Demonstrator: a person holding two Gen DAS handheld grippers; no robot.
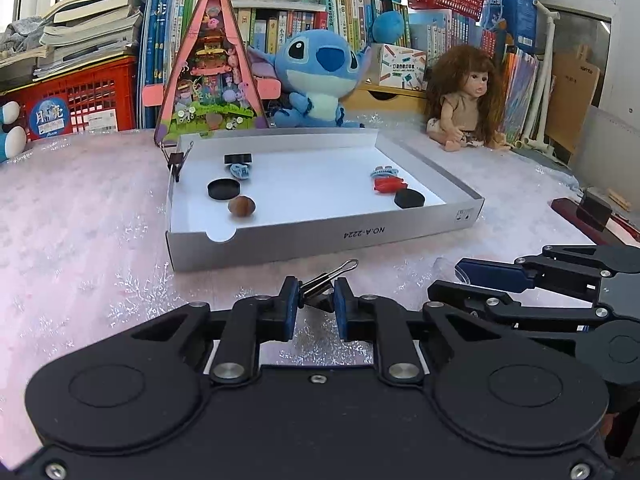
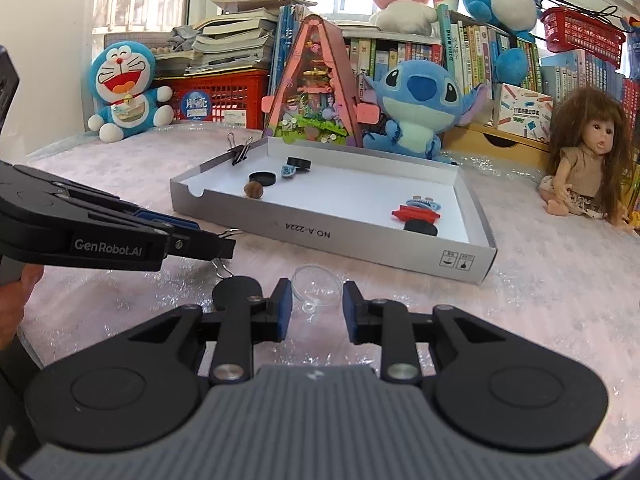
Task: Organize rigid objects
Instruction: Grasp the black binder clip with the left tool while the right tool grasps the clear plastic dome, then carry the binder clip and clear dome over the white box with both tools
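Observation:
My left gripper (image 1: 316, 304) is shut on a black binder clip (image 1: 320, 285) that rests on the pink table cover, just in front of the shallow white tray (image 1: 320, 236); the clip's wire handle sticks out toward the tray. My right gripper (image 2: 316, 304) sits beside it, its blue pads pressed against both sides of a small clear plastic dish (image 2: 316, 282). The tray (image 2: 332, 240) holds black discs (image 1: 224, 189), a brown ball (image 1: 241, 205), blue and red hair clips (image 1: 387, 181) and a black block. Another binder clip (image 2: 240, 152) is clamped on the tray's left wall.
A black round disc (image 2: 236, 291) lies on the table by the right gripper's left finger. Behind the tray stand a pink triangular toy house (image 1: 212, 80), a blue plush (image 1: 320, 76) and a doll (image 1: 468, 96). A small black box (image 1: 596, 208) sits at the far right.

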